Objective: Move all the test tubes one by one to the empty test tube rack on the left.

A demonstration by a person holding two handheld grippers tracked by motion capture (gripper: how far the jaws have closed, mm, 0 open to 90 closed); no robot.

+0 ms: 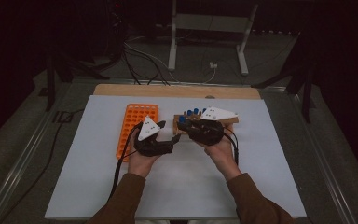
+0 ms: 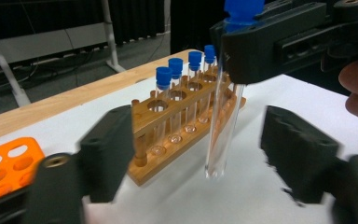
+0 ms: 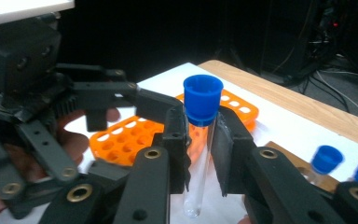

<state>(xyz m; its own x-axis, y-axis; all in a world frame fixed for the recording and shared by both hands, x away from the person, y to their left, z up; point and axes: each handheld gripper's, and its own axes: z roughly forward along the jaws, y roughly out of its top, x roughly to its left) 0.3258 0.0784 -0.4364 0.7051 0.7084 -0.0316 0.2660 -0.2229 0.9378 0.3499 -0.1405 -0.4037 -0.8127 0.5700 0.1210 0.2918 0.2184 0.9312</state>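
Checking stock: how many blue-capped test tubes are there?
5: four stand in the wooden rack, capped at; one test tube is in the right gripper. Others may be hidden.

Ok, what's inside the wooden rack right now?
The wooden rack holds four blue-capped tubes standing upright in its back row, seen in the left gripper view. Its nearest holes look empty. The right gripper and its tube hide the far end, so nothing can be said about that part.

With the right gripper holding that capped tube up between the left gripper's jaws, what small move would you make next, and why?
Probably close the left gripper on the lower glass of the test tube. The right gripper is clamped just under its blue cap, and the tube hangs between the left pads with gaps on both sides, so a handover looks ready.
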